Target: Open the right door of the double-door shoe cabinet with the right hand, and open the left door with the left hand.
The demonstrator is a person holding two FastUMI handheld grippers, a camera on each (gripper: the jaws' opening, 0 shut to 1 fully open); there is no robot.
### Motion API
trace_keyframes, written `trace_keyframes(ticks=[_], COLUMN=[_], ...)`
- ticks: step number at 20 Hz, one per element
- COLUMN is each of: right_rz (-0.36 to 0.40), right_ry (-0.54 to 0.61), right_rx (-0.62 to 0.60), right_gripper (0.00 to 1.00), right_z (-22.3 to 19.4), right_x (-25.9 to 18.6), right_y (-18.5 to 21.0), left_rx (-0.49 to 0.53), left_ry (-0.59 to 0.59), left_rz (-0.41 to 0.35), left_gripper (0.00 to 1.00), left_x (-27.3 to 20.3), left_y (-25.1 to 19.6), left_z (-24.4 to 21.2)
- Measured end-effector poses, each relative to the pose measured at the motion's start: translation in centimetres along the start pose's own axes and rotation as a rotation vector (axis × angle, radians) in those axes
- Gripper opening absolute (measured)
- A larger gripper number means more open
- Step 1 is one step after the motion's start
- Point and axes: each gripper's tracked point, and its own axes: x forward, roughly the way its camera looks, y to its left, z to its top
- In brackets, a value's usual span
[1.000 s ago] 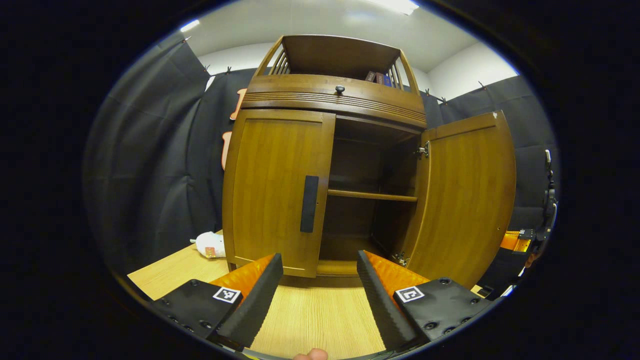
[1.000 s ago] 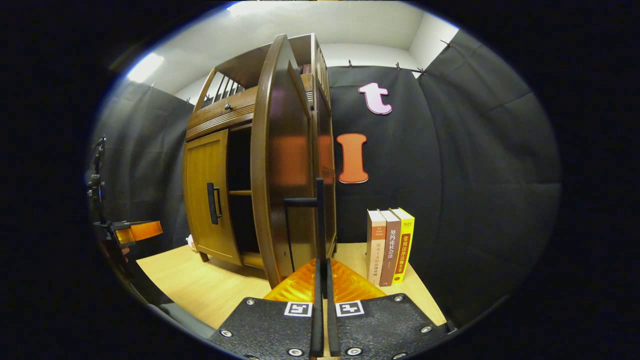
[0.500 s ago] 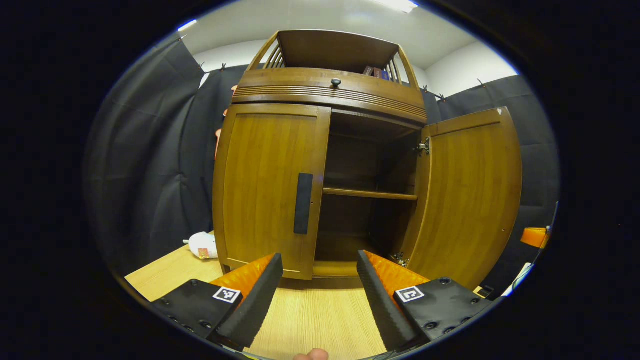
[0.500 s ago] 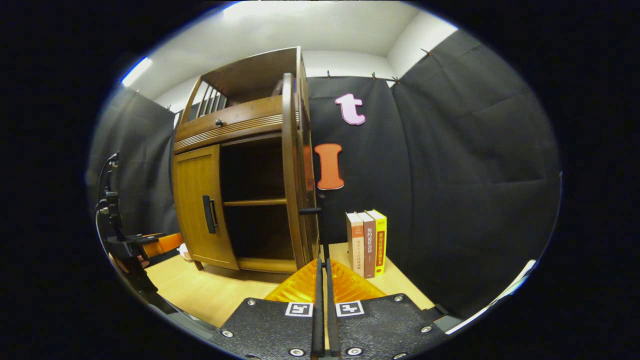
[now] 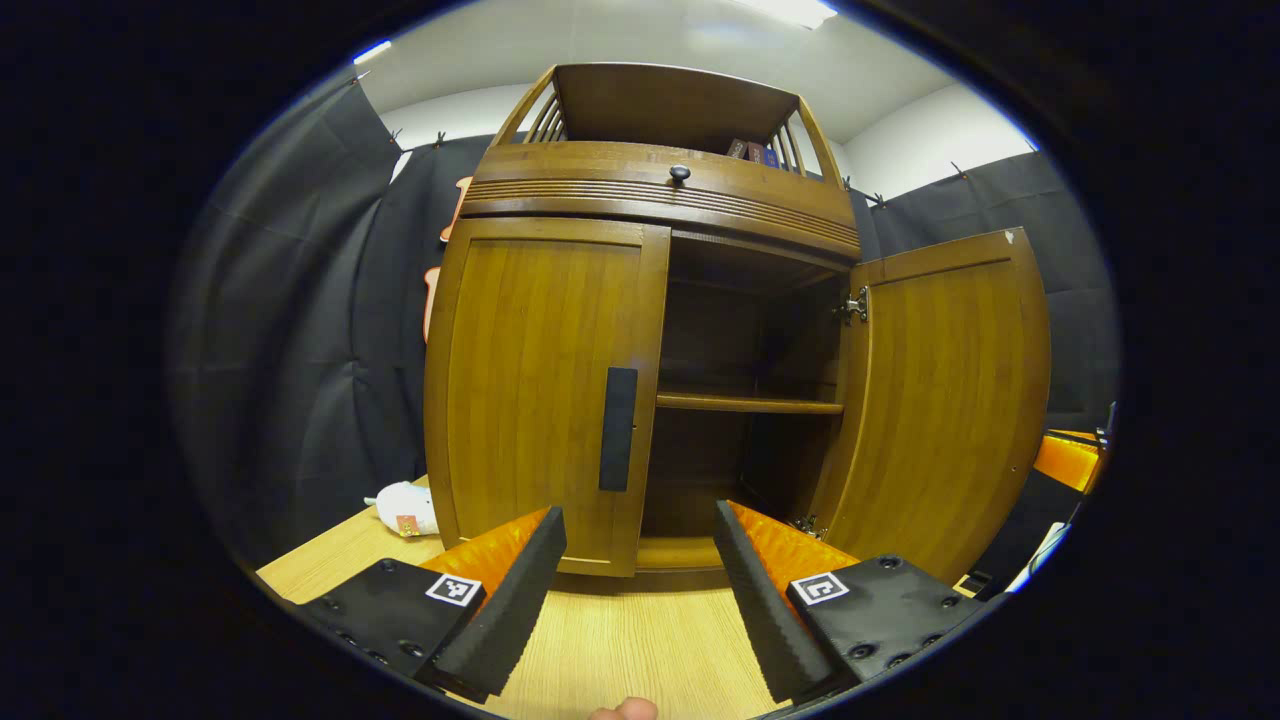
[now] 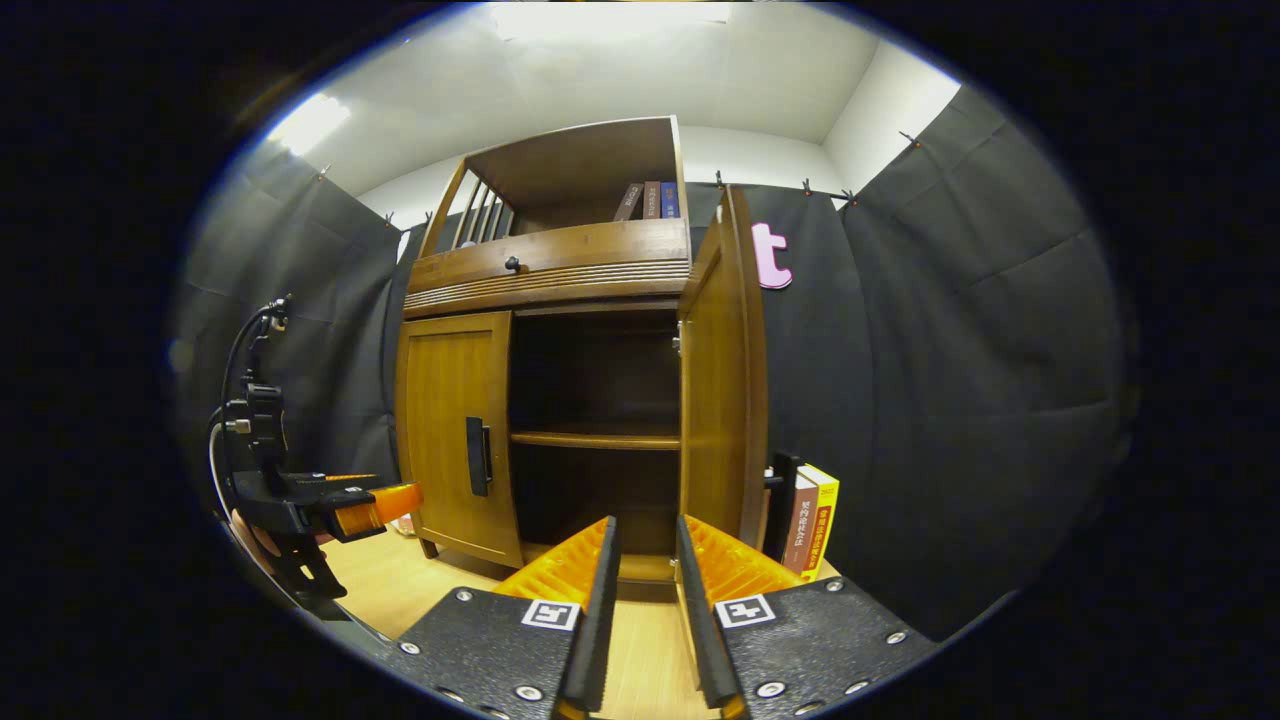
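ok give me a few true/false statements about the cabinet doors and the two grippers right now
1. The right door stands swung open. True.
2. The left door is open too. False: it sits shut against the cabinet front.
3. The left gripper has its jaws clamped on the left door handle. False: its jaws are spread and short of the handle.
4. A shelf shows inside the open half. True.
5. The right gripper holds the right door. False: its jaws are slightly parted with nothing between them.
6. Books stand on the table beside the cabinet. True.

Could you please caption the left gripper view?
Open left gripper faces the shut left door; right door open.
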Motion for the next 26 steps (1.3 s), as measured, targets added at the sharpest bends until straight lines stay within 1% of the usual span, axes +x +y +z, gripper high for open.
trace_keyframes(ticks=[2,3,4,5,6,7,8,9,10,11,13,16,18,20,23,24,26], right_rz=[-0.024,-0.024,-0.021,-0.012,-0.012,-0.016,-0.020,-0.021,-0.018,-0.015,-0.003,0.014,0.021,0.014,0.010,0.003,-0.005], right_ry=[0.006,0.017,0.026,0.033,0.032,0.026,0.021,0.022,0.024,0.027,0.031,0.014,0.016,0.027,0.023,0.016,0.012], right_rx=[-0.005,-0.004,0.005,0.015,0.023,0.026,0.030,0.039,0.050,0.057,0.059,0.088,0.117,0.121,0.138,0.145,0.154], right_gripper=[0.57,0.68,0.72,0.74,0.75,0.85,0.81,0.91,0.92,0.86,0.86,0.86,0.86,0.86,0.86,0.86,0.86], right_z=[-0.1,-0.3,-0.5,-0.5,-0.4,-0.3,-0.1,-0.2,-0.2,-0.2,-0.2,-0.1,-0.3,-0.6,-0.5,-0.3,-0.3], right_x=[0.2,0.4,0.5,0.4,0.4,0.4,0.6,0.7,0.6,0.5,0.2,0.0,-0.1,-0.3,-0.5,-0.5,-0.4], right_y=[-0.2,-0.2,0.0,0.4,0.5,0.5,0.5,0.5,0.7,0.9,1.2,1.9,2.6,2.5,2.3,2.1,2.1], left_rx=[0.002,0.007,0.008,0.002,-0.011,-0.025,-0.034,-0.034,-0.029,-0.023,-0.015,0.013,0.021,0.033,0.044,0.040,0.019], left_ry=[-0.010,-0.014,-0.019,-0.022,-0.031,-0.040,-0.050,-0.062,-0.068,-0.072,-0.085,-0.093,-0.099,-0.109,-0.096,-0.082,-0.060], left_rz=[0.000,0.001,0.004,0.002,-0.007,-0.016,-0.022,-0.025,-0.029,-0.045,-0.080,-0.087,-0.097,-0.095,-0.073,-0.061,-0.042], left_gripper=[0.94,0.96,0.96,0.96,0.94,0.94,0.94,0.94,0.96,0.96,0.96,0.94,0.94,0.94,0.94,0.96,0.94], left_x=[0.1,0.2,0.4,0.7,1.0,1.5,1.9,2.5,3.2,4.1,5.9,9.0,10.6,12.6,15.5,16.3,17.4], left_y=[0.7,1.0,1.2,1.5,1.5,1.4,1.4,1.4,1.4,1.1,0.2,-0.2,-0.5,-0.5,0.1,0.4,0.9], left_z=[0.4,0.6,0.8,1.2,1.7,2.2,2.6,3.1,3.6,4.1,5.1,6.3,6.9,7.2,6.1,5.6,4.6])
